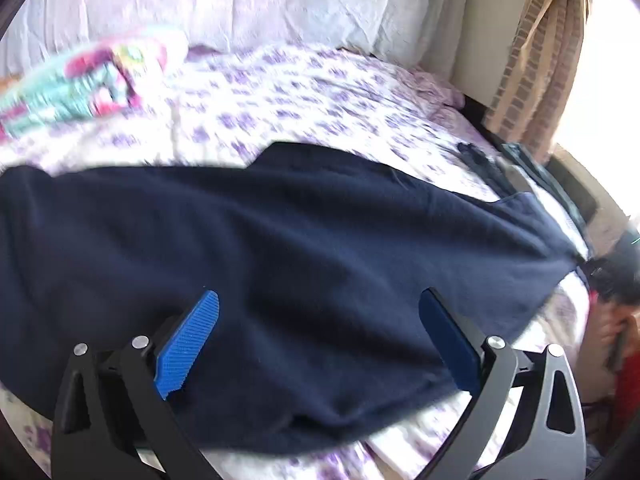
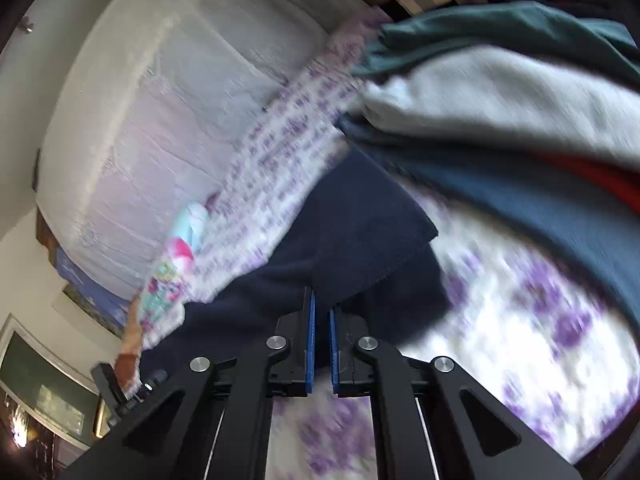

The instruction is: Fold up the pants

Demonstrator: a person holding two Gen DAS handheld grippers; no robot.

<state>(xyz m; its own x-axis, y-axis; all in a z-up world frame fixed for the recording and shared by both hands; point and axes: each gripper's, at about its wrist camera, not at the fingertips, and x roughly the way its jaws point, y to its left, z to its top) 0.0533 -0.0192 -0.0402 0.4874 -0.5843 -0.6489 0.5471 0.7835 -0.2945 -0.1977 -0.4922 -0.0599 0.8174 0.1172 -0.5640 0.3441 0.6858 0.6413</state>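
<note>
Pants [image 1: 280, 240], navy and soft-looking, lie spread wide over the purple-flowered sheet [image 1: 304, 96] under and ahead of my left gripper [image 1: 320, 336], whose fingers stand wide apart, while my right gripper [image 2: 322, 344] pinches their folded edge.

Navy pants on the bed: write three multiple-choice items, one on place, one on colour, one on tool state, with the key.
1. Where do the navy pants lie?
A. on the floral bedspread
B. on a chair
C. on the floor

2. What colour are the pads on the left tool?
A. red
B. blue
C. green

3. How does the right tool stand?
A. wide open
B. out of view
C. closed on the pants' edge

Key: 1 A, purple-flowered fabric surrounds the pants; 2 B, both pads show blue; 3 C, the pads sit nearly together with dark cloth between them.
</note>
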